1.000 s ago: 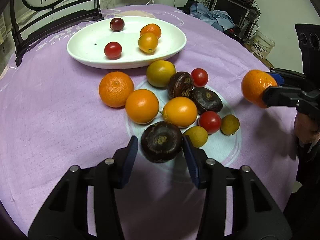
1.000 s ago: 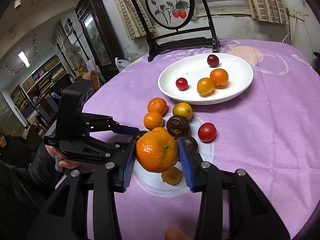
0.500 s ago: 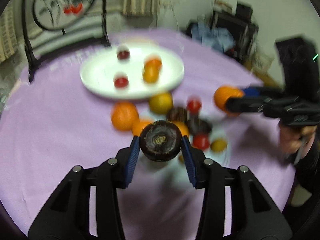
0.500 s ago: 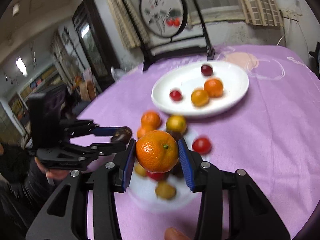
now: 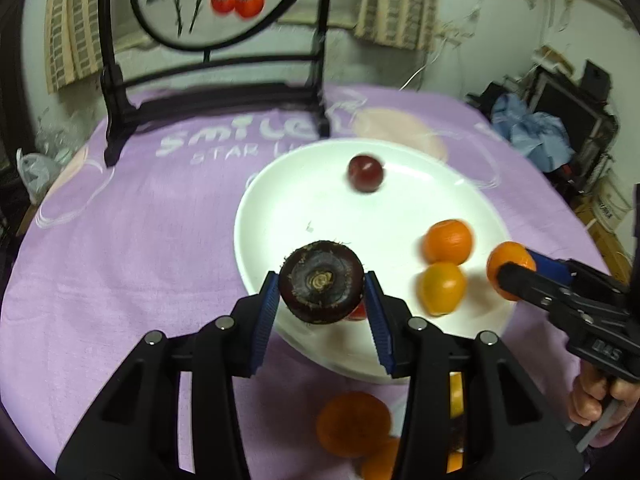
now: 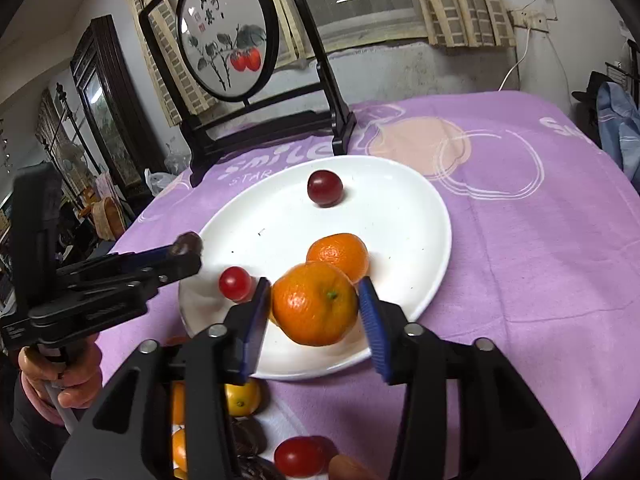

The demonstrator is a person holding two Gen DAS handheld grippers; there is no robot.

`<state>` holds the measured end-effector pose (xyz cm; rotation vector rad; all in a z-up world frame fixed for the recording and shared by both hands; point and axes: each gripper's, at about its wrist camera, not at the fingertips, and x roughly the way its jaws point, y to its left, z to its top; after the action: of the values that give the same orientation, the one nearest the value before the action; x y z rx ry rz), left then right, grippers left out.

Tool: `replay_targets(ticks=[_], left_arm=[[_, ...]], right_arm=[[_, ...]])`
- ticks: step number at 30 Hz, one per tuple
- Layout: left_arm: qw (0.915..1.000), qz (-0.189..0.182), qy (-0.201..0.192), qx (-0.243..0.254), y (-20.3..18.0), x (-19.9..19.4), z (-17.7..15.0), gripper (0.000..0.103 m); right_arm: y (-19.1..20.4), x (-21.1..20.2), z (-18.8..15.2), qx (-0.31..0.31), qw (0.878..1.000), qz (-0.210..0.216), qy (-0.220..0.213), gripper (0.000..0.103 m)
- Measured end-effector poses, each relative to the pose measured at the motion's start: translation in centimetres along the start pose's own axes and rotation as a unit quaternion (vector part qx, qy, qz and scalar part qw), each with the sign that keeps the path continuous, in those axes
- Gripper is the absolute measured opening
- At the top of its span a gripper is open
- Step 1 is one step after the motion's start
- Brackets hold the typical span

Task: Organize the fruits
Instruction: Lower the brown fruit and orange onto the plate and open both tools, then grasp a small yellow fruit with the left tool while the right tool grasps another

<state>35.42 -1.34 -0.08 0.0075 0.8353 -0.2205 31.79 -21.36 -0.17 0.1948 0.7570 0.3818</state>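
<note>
**Both fruits over the plate — let go low and apart**

Left wrist view: the left gripper (image 5: 322, 294), its jaws just opening, has the dark water chestnut (image 5: 321, 282) between the pads over the white plate (image 5: 280, 216); whether it is free yet is hard to tell. Lower it before releasing.

Right wrist view: the right gripper (image 6: 314, 306), also just opening, no longer presses the mandarin (image 6: 315, 303) — aim it clear of the orange (image 6: 338, 254).

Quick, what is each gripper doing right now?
Left gripper: jaws just opening, dark chestnut loose between them.
Right gripper: jaws just opening, mandarin loose between them.
</note>
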Motion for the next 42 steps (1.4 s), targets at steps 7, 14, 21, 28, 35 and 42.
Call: replay_targets(ticks=[7,14,21,28,35,42], left_arm=[[0.9988,0.002,-0.048,-0.011,1.1,-4.8,-1.8,0.091],[0.9984,0.018,-0.054,0.004,2.0,-7.3,-6.2,0.091],[0.9985,0.029,-0.046,0.01,2.2,-7.9,-7.6,0.092],[0.999,0.017,-0.042,0.003,2.6,-8.6,-7.9,0.093],[0.9995,-0.004,-0.03,0.009,2.2,-8.9,-8.5,0.093],[0.9964,-0.067,0.01,0.05,0.4,-8.6,-9.9,0.091]], right_arm=[[0.9,-4.3,-1.0,-0.01,0.999,0.032,-0.014,0.055],[2.6,-5.4,-4.4,-0.046,0.995,0.079,0.05,0.055],[4.6,-6.3,-8.7,-0.098,0.983,0.091,0.123,0.055],[5.9,-7.1,-11.5,-0.142,0.975,0.077,0.153,0.055],[6.5,-6.3,-12.6,-0.165,0.97,0.054,0.172,0.039],[4.8,-7.9,-10.9,-0.121,0.98,0.077,0.139,0.029]])
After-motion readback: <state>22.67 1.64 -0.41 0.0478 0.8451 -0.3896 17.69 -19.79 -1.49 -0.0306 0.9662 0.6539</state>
